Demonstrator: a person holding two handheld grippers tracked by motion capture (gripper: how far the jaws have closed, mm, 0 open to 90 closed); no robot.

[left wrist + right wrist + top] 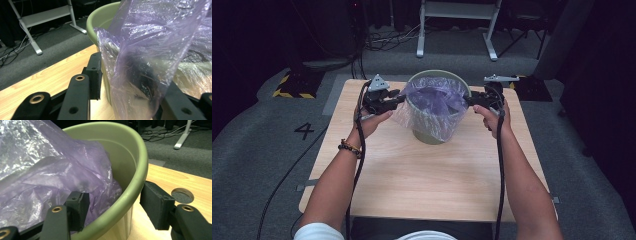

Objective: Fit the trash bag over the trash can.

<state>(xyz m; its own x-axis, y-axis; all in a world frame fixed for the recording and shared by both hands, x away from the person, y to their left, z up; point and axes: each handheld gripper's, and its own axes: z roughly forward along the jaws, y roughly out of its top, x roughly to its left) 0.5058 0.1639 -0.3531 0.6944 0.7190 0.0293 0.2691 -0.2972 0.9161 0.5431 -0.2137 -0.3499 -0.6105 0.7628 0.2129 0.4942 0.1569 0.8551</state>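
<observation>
High view | purple bag [435, 100] crinkled, half-draped in green bin [430, 134] | both grippers parted, gripping nothing

Three cameras, one fixed overhead and two riding on the hand-held grippers.

The high view looks forward and down from the person's side, taking in the whole pale wooden table [422, 175], grey carpet and the white desk frame [457, 30] at the far end. The left gripper view sits very near the round sage-green plastic bin [100, 20], looking along its own black jaws from the bin's left side, over the crinkled translucent purple plastic bag [150, 62]. The right gripper view looks from the bin's right side, equally close, with the rim between its jaws. All three views share the bin, the bag and the tabletop.
</observation>
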